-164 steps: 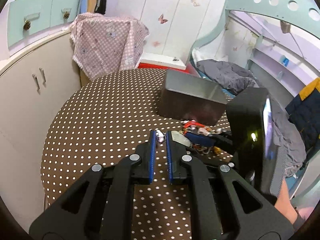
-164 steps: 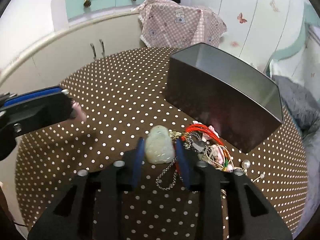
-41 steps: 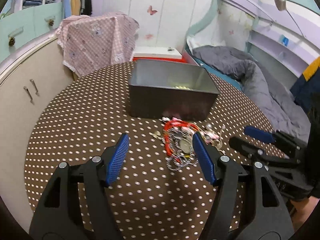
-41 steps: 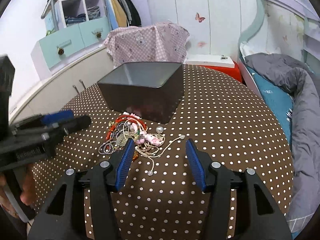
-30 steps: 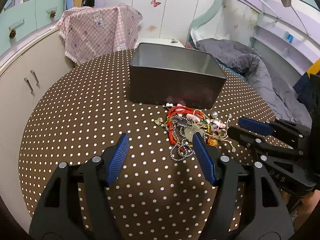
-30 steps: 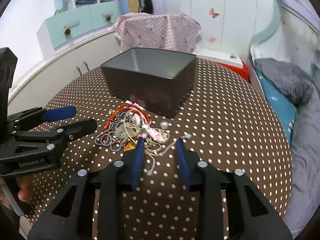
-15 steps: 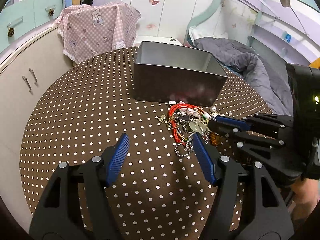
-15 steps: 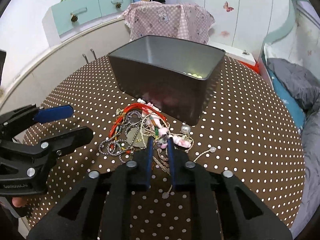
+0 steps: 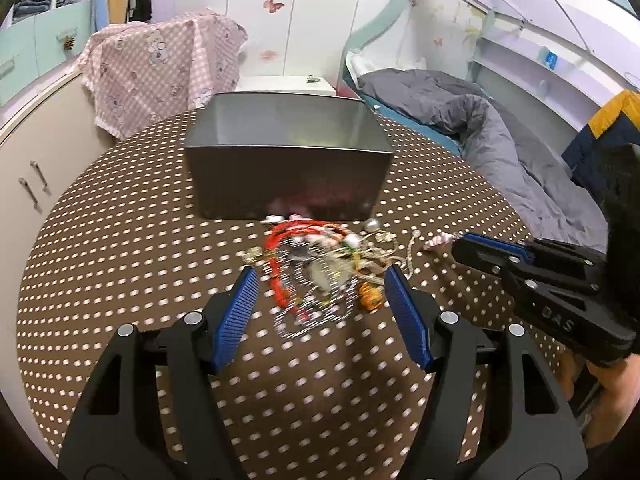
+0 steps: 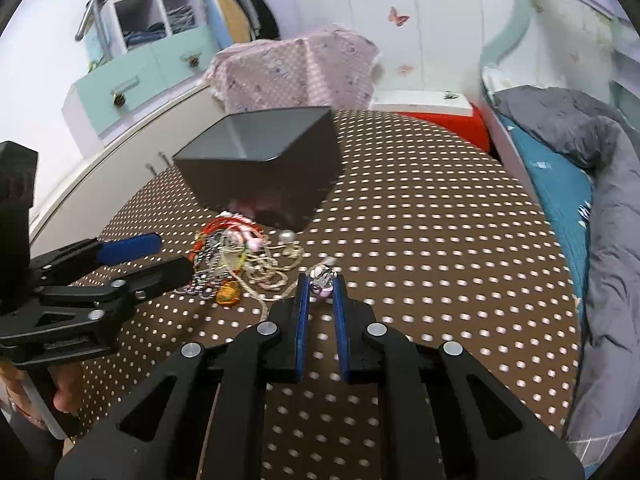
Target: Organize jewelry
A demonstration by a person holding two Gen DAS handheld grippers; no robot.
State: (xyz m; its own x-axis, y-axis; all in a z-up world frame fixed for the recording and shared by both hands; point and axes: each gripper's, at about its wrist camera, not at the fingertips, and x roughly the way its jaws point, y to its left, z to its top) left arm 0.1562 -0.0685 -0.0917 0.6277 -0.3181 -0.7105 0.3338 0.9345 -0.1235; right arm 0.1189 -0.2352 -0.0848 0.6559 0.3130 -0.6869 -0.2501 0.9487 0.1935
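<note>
- One round table (image 9: 120, 240) in brown polka-dot cloth carries one dark metal box (image 9: 286, 168).
- One tangled jewelry pile (image 9: 320, 268) lies just before the box.
- Left claw (image 9: 320, 300) hovers level, spread wide around the pile.
- Right claw (image 10: 321, 292) pinches one pink bead piece (image 10: 322, 280) beside the pile.

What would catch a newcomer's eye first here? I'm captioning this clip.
The tangled jewelry heap with its red cord, lying on the dotted table just in front of the dark box. Then the right gripper, pinching a small pink piece beside the heap, while the left gripper hangs open over it.
</note>
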